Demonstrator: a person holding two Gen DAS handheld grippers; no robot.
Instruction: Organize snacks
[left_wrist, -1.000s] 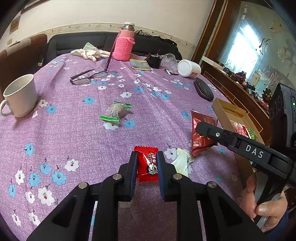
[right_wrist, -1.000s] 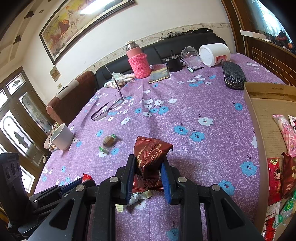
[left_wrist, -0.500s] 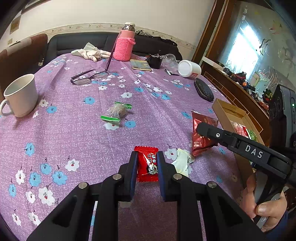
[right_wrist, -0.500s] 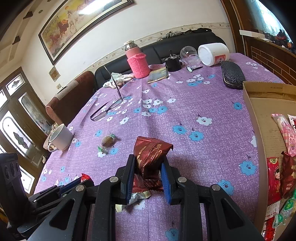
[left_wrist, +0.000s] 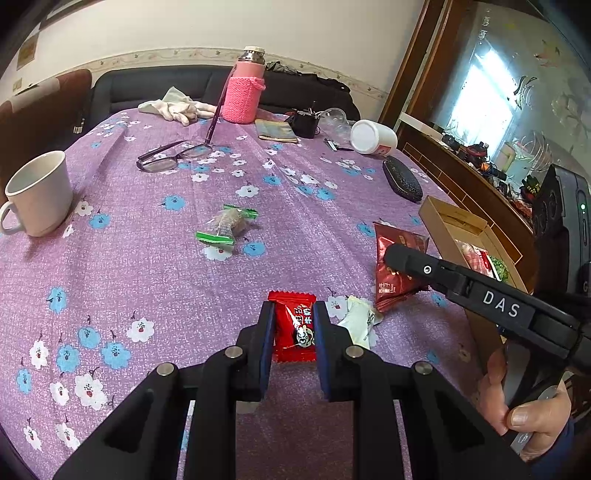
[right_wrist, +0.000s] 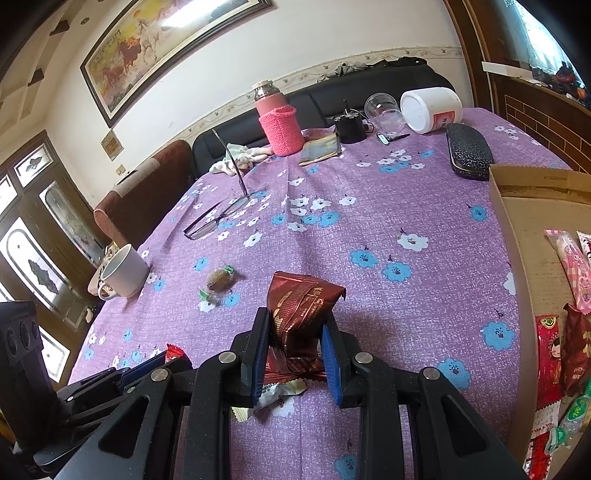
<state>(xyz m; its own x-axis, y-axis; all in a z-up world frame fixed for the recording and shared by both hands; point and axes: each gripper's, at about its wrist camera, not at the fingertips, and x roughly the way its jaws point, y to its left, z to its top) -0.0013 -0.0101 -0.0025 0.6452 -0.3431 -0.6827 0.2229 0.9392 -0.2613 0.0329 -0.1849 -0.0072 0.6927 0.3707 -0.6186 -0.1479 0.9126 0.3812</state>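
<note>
My left gripper (left_wrist: 293, 314) is shut on a small red candy packet (left_wrist: 295, 325) just above the purple flowered tablecloth (left_wrist: 147, 273). My right gripper (right_wrist: 295, 321) is shut on a dark red foil snack packet (right_wrist: 299, 310), which also shows in the left wrist view (left_wrist: 395, 273). A white wrapper (left_wrist: 358, 317) lies between the two packets. A green-ended wrapped candy (left_wrist: 227, 225) lies farther out on the cloth. An open cardboard box (right_wrist: 517, 258) holding several snacks stands at the right.
A white mug (left_wrist: 37, 192) stands at the left. Glasses (left_wrist: 173, 157), a pink-sleeved bottle (left_wrist: 245, 88), a white jar on its side (left_wrist: 373, 138) and a black case (left_wrist: 402, 182) lie toward the far side. A sofa stands behind the table.
Little has changed. Both grippers stay shut on their packets, and the right gripper with the dark red packet has shifted only slightly.
</note>
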